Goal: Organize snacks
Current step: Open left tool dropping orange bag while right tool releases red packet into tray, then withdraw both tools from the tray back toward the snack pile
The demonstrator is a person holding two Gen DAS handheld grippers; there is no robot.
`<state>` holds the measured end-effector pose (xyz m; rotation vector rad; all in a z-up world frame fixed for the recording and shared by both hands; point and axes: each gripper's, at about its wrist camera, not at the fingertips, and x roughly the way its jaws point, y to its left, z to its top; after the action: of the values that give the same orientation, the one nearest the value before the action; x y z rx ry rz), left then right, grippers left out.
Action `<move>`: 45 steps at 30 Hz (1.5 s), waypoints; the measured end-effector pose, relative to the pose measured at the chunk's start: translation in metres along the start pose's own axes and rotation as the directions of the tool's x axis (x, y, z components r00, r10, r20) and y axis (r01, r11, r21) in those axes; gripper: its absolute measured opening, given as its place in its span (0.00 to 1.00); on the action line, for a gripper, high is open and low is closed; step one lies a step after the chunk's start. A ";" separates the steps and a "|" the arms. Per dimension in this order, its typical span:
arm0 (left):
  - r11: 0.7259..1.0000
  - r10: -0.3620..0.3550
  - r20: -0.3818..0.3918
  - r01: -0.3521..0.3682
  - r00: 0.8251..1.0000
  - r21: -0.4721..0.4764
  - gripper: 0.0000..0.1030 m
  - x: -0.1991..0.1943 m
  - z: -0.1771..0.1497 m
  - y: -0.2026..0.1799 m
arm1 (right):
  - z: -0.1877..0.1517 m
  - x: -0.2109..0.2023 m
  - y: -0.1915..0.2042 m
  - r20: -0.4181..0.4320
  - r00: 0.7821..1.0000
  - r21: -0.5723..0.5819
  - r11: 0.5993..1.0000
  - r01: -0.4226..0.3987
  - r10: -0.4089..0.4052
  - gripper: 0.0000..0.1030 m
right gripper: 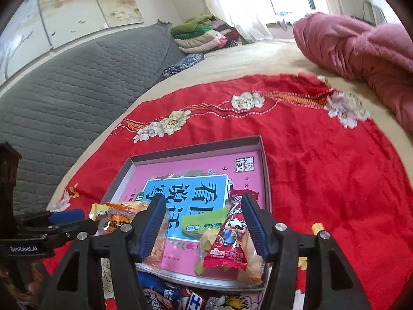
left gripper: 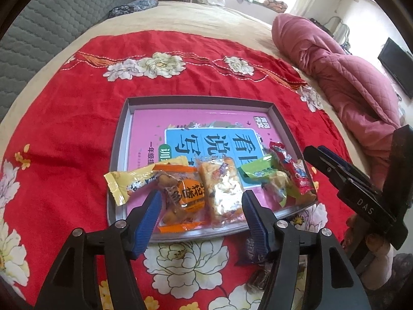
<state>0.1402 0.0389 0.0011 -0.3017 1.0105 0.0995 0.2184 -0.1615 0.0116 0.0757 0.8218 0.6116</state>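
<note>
Crinkly foil snack packets (left gripper: 206, 180) line the shallow rectangular tray's (left gripper: 121, 139) near edge; both the left gripper (left gripper: 201, 206) and the right gripper (right gripper: 204, 222) hover above with ribbed fingers parted, gripping nothing.

A beige bed (left gripper: 206, 15) carries a red cloth (left gripper: 77, 118). A pink quilt (left gripper: 348, 77) lies beside it, folded blankets (right gripper: 201, 36) at the far end.

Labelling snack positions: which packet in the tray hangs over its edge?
The yellow packet, leftmost in the row, sticks out past the tray's left rim; the orange, clear, green and red ones lie inside.
</note>
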 end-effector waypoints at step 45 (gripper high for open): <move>0.996 -0.059 -0.069 0.064 0.996 0.065 0.64 -0.016 -0.044 -0.017 | -0.044 -0.050 0.007 -0.016 0.992 0.134 0.984 -0.119 0.122 0.98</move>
<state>0.0997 0.0106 -0.0038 -0.2755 1.0675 -0.0005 0.1580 -0.1902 0.0165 0.2421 0.8852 0.6723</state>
